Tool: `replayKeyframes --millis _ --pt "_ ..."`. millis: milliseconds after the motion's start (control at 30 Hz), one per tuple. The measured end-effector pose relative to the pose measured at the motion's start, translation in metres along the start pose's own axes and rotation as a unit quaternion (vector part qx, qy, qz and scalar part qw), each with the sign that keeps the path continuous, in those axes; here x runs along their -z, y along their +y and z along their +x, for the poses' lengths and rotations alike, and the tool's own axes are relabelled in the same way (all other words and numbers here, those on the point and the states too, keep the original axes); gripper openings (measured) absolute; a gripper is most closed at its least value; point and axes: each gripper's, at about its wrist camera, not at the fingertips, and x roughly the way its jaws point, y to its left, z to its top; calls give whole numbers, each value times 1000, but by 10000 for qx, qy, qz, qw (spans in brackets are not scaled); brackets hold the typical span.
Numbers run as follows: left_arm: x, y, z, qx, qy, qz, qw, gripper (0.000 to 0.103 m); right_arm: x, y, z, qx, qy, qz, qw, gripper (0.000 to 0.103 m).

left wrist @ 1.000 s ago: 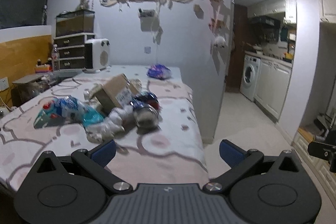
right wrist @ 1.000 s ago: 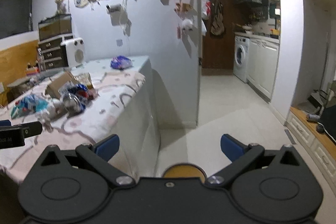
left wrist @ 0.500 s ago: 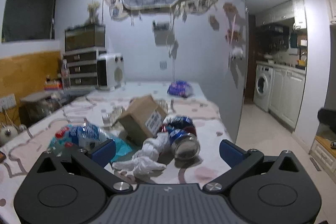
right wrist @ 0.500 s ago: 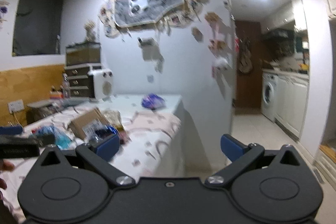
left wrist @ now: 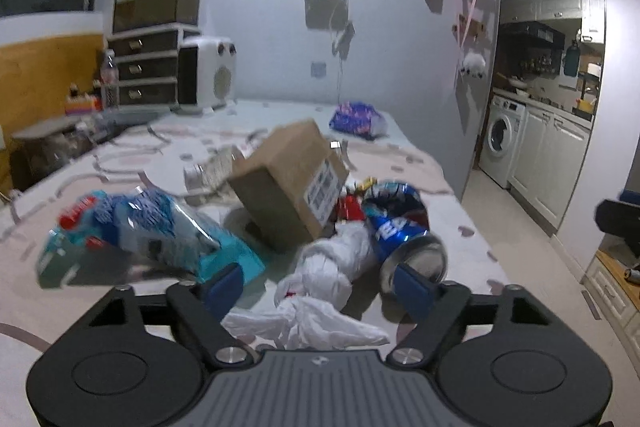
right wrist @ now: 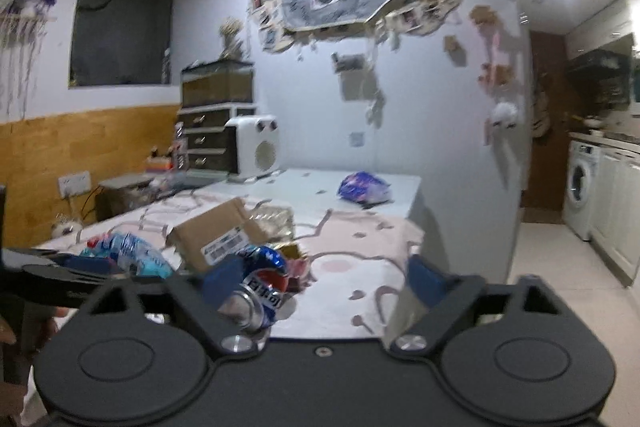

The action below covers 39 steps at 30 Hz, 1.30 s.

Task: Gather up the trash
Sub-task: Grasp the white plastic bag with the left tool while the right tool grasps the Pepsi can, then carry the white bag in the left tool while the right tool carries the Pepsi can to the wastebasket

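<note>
Left hand-held gripper [left wrist: 318, 285] nearer trash, crushed can [left wrist: 404, 235] lying, mouth toward camera

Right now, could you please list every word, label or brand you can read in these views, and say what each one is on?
"PEPSI", only partly legible: on the crushed blue can, which lies on its side on the table.
White shipping label on the cardboard box: print and barcode too blurred to read.
Blue-and-red plastic wrapper: lettering blurred, unreadable.
Purple packet further back: too small to read.
</note>
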Motion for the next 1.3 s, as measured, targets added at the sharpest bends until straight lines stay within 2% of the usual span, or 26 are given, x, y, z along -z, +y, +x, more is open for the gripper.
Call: replayKeyframes --millis 33,100,167,300,333,367,400,633,767,833,867,1000,1100,1167,1233,1300 --pt "2 2 7 31 73 -9 10000 77 1 1 6 -82 62 -35 9999 77" --pt "6 4 19 71 188 -36 9998 70 2 6 20 -291 175 -135 9993 66" --pt "8 6 28 142 259 -88 9995 66 3 13 34 -462 332 -263 9980 61" --pt "9 6 45 178 231 -49 9996 64 8 29 59 -827 499 -668 9931 60" --pt "8 8 50 197 333 -97 9992 61 9 33 66 -881 538 -812 9913 59" --pt "8 11 53 248 386 -197 9988 54 10 37 72 -921 580 -967 9893 59" --pt "8 14 55 315 409 -302 9982 53 12 40 78 -957 615 -1113 9872 59" --pt "15 47 57 785 348 -1341 9872 50 20 46 113 -1167 821 -1574 9772 48" --pt "17 52 53 703 218 -1550 9852 50 21 52 124 -1365 867 -1641 9731 46" --pt "17 52 48 684 75 -1570 9852 50 22 57 128 -1348 970 -1556 9738 25" --pt "18 54 46 728 0 -1633 9839 50 21 59 127 -1316 1077 -1457 9746 21" --pt "22 65 44 875 -117 -2036 9751 50 22 73 115 -1029 1396 -1036 9794 20" --pt "22 67 42 890 -201 -2119 9730 50 22 83 101 -1221 1588 -638 9777 19" --pt "22 68 39 890 -301 -2136 9724 50 22 89 93 -1436 1575 -586 9753 19" --pt "23 69 37 900 -369 -2184 9710 50 22 93 88 -1424 1447 -696 9767 20" --pt "24 70 37 914 -392 -2230 9697 50 22 92 86 -1372 1297 -695 9796 30"
